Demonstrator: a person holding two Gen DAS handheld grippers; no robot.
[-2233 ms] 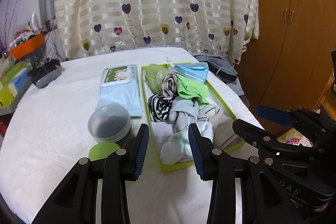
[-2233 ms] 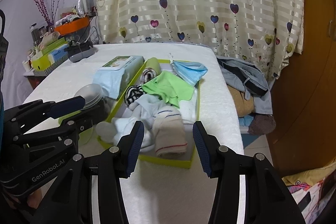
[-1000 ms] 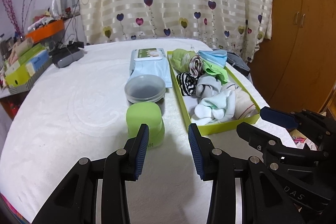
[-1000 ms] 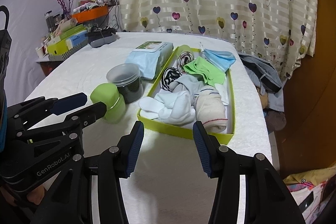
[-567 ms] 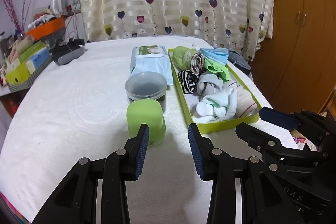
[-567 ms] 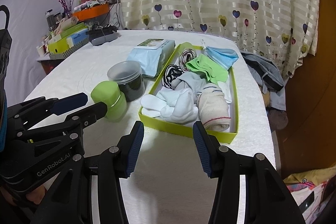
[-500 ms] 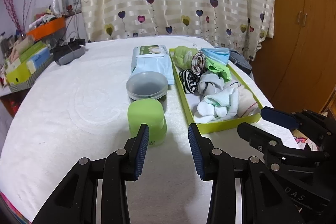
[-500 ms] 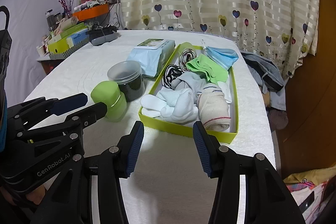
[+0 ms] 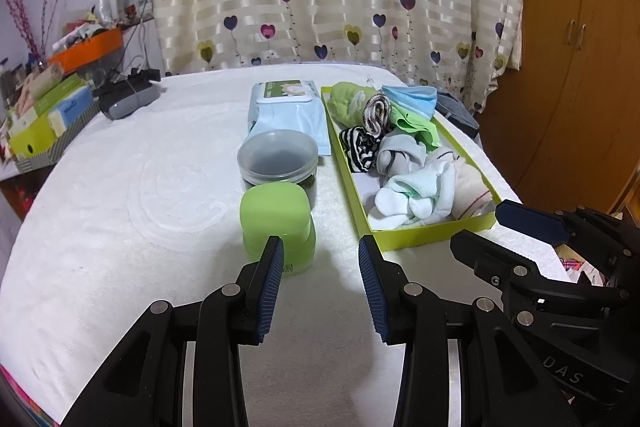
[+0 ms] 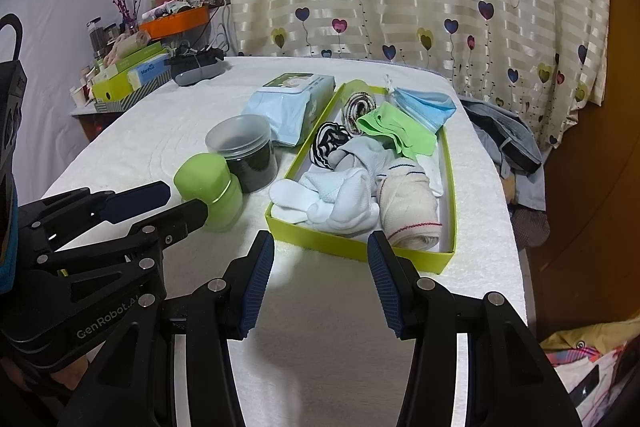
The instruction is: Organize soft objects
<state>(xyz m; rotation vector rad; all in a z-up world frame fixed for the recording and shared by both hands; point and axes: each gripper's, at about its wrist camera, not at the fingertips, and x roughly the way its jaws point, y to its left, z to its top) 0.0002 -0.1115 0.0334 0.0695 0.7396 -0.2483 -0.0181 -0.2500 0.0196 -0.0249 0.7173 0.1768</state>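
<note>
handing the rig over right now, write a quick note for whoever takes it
Left gripper: open, empty, above the white cloth just short of the green jar.
Right gripper: open, empty, at the near end of the lime tray.
Done: socks, rolled cloths and a blue mask lie piled in the tray.
Left: pile is jumbled, possibly needs tidying. Wipes pack and grey-lidded jar sit beside the tray.

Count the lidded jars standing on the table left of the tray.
2. The green jar stands nearest the left gripper; the clear jar with dark contents sits just behind it, beside the wipes pack.
</note>
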